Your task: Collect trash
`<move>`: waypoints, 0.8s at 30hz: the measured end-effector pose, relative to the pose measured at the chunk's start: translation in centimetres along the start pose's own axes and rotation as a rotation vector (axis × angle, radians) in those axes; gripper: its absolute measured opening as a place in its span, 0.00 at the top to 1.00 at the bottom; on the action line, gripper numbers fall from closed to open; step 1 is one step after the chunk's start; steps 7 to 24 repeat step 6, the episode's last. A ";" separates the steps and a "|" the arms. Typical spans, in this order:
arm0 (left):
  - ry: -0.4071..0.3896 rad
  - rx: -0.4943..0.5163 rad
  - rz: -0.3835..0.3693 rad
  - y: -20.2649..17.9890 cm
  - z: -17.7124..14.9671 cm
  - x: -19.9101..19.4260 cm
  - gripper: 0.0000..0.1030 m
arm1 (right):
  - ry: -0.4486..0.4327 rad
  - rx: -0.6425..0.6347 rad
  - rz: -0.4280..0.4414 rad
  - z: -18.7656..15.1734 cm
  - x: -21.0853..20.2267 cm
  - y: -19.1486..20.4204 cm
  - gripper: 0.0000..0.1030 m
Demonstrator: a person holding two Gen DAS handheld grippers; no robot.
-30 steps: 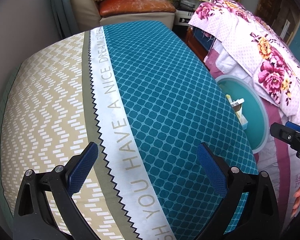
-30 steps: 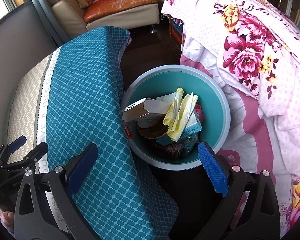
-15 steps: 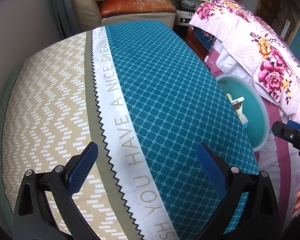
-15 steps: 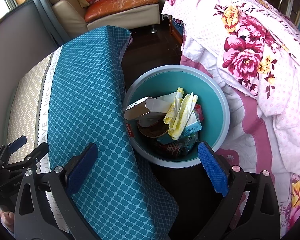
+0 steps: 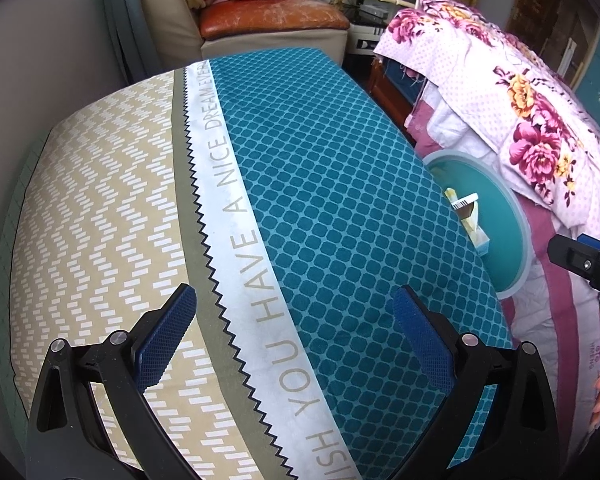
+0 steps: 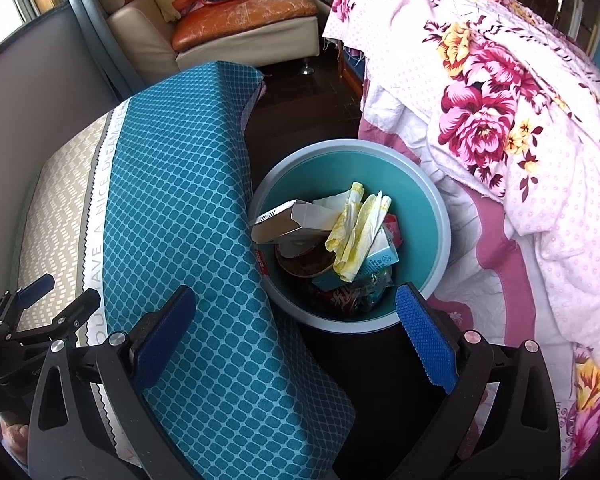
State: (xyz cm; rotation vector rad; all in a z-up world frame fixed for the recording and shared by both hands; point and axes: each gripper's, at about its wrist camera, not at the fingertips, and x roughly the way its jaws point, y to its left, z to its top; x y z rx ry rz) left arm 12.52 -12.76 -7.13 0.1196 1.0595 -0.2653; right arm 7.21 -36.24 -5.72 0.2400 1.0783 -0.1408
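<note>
**Two empty tongs over a bin of trash**

Two pairs of tongs are in my hands, and both stand spread wide with nothing between their blue pads. My left gripper (image 5: 294, 340) fills the bottom of the left wrist view, hanging above the teal-and-beige patterned mattress cover with printed lettering (image 5: 320, 208). My right gripper (image 6: 296, 336) sits at the bottom of the right wrist view, above the same cover's teal edge and the dark floor.

The round teal plastic bin with a pale rim (image 6: 428, 208) is in the centre of the right wrist view, wedged between the mattress on the left and the pink floral quilt (image 6: 500, 112) on the right. Inside it lie the trash pieces: a white cardboard box with a barcode (image 6: 288, 224) leaning at the left rim, a crumpled yellow-and-white wrapper (image 6: 356, 232) in the middle, and a brown paper cup (image 6: 308, 264) beneath them, beside a small light-blue carton (image 6: 380, 258).

In the left wrist view the bin (image 5: 500, 216) shows at the right, partly hidden by the mattress. A cream armchair with an orange seat cushion (image 6: 240, 12) stands at the top.
</note>
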 end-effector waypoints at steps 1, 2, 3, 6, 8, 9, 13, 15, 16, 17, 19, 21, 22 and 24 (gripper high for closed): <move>0.001 -0.003 -0.002 0.1 0.0 -0.1 0.04 | -0.001 0.000 0.000 0.0 -0.1 0.0 0.07; 0.002 -0.007 -0.007 0.1 0.0 -0.2 0.04 | -0.004 -0.001 0.000 0.0 -0.3 0.0 0.07; 0.003 -0.010 -0.010 0.2 0.0 -0.3 0.04 | -0.007 -0.002 -0.002 0.0 -0.5 0.1 0.07; -0.003 -0.009 0.003 0.3 -0.2 -0.7 0.04 | -0.011 -0.004 -0.001 -0.1 -0.8 0.2 0.07; -0.003 -0.009 0.003 0.3 -0.2 -0.7 0.04 | -0.011 -0.004 -0.001 -0.1 -0.8 0.2 0.07; -0.003 -0.009 0.003 0.3 -0.2 -0.7 0.04 | -0.011 -0.004 -0.001 -0.1 -0.8 0.2 0.07; -0.003 -0.009 0.003 0.3 -0.2 -0.7 0.04 | -0.011 -0.004 -0.001 -0.1 -0.8 0.2 0.07; -0.003 -0.009 0.003 0.3 -0.2 -0.7 0.04 | -0.011 -0.004 -0.001 -0.1 -0.8 0.2 0.07; -0.003 -0.009 0.003 0.3 -0.2 -0.7 0.04 | -0.011 -0.004 -0.001 -0.1 -0.8 0.2 0.07; -0.003 -0.009 0.003 0.3 -0.2 -0.7 0.04 | -0.011 -0.004 -0.001 -0.1 -0.8 0.2 0.07; -0.003 -0.009 0.003 0.3 -0.2 -0.7 0.04 | -0.011 -0.004 -0.001 -0.1 -0.8 0.2 0.07; -0.003 -0.009 0.003 0.3 -0.2 -0.7 0.04 | -0.011 -0.004 -0.001 -0.1 -0.8 0.2 0.07; -0.003 -0.009 0.003 0.3 -0.2 -0.7 0.04 | -0.011 -0.004 -0.001 -0.1 -0.8 0.2 0.07; -0.003 -0.009 0.003 0.3 -0.2 -0.7 0.04 | -0.011 -0.004 -0.001 -0.1 -0.8 0.2 0.07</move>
